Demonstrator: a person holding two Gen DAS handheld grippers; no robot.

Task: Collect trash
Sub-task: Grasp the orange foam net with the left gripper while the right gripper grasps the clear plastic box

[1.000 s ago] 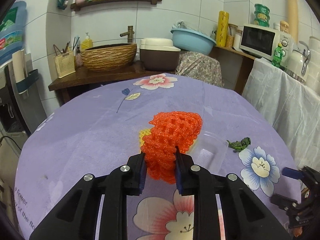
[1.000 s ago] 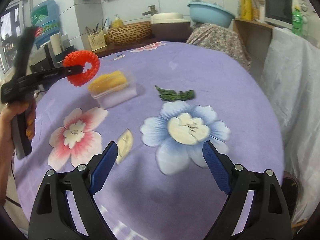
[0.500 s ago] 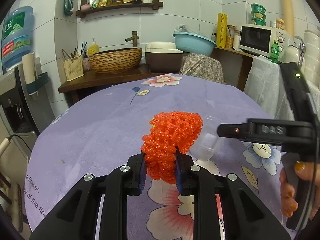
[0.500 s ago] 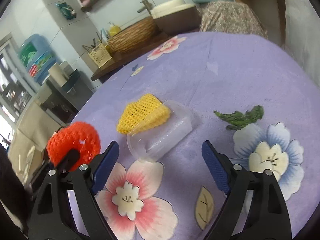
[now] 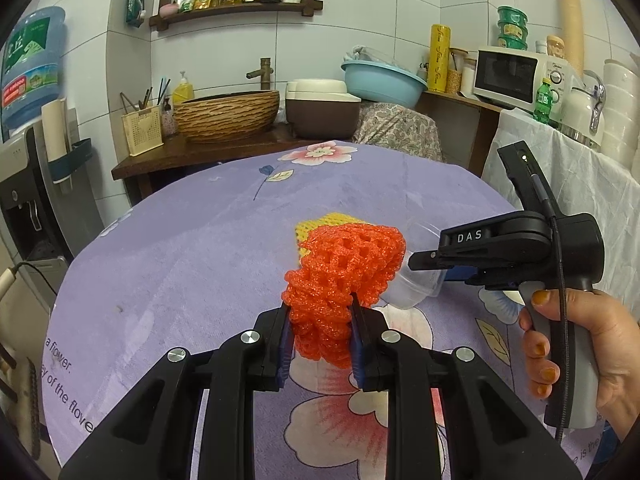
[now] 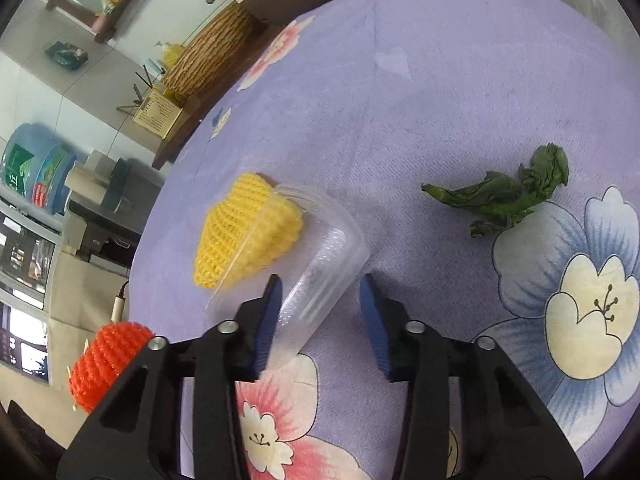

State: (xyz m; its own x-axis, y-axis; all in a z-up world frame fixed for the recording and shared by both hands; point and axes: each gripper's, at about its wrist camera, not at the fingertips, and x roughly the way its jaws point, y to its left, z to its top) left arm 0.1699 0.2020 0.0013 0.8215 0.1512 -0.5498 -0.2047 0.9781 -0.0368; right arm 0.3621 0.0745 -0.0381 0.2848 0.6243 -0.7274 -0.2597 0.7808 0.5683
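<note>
The orange foam fruit net [image 5: 340, 276] is pinched between the pressed-in pads of the left gripper [image 5: 320, 336], bunched and standing up above the fingers at the centre of the left wrist view; in the right wrist view the same net shows as a red-orange ball at about 8 o'clock, off the table's edge. Just behind it, toward 1 o'clock in the left view, a clear plastic container [image 6: 320, 276] lies on its side on the purple floral tablecloth [image 6: 440, 100], its open mouth pointing to 10 o'clock in the right view. A yellow foam fruit net [image 6: 244, 228] sits partly inside that mouth and partly out on the cloth. The right gripper [image 6: 320, 312] straddles the container's closed end, and its jaws are closing: the left blue pad touches or nearly touches the plastic wall, while the right pad stands apart from it with a gap of cloth showing. A person's hand [image 5: 576, 356] holds this gripper's handle at 3 o'clock in the left view. A wilted green leaf [image 6: 512, 196] lies on the cloth at 2 o'clock from the container, well apart from it, beside a printed blue-and-white flower.
</note>
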